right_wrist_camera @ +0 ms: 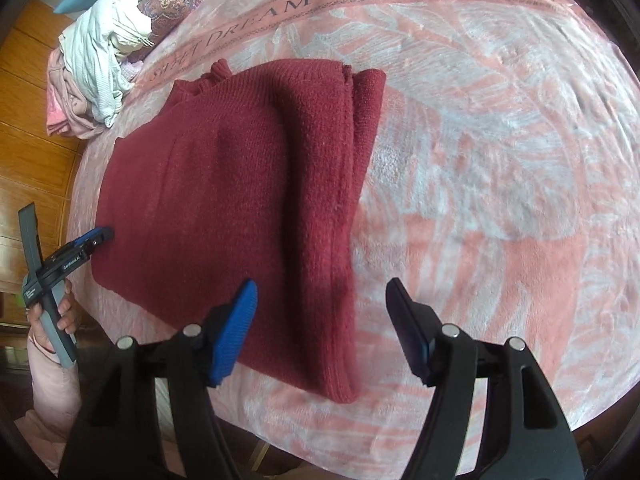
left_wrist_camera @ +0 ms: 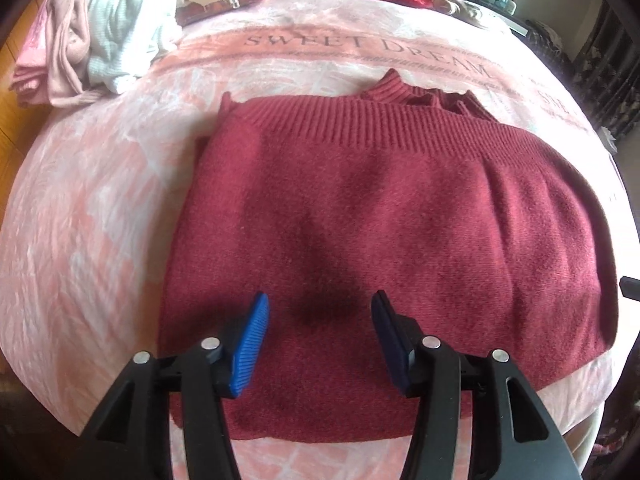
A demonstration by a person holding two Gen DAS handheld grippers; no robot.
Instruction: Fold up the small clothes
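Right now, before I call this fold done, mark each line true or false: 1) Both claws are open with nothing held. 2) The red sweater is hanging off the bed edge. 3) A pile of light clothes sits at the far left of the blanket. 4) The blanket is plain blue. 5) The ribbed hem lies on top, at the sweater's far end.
1) True: the left claw and right claw both stand open, nothing between the pads.
2) False: the red sweater lies folded flat on the blanket.
3) True: the pile of light clothes sits there.
4) False: it is pink and white, printed SWEET DREAM.
5) True: the ribbed hem lies on top there.
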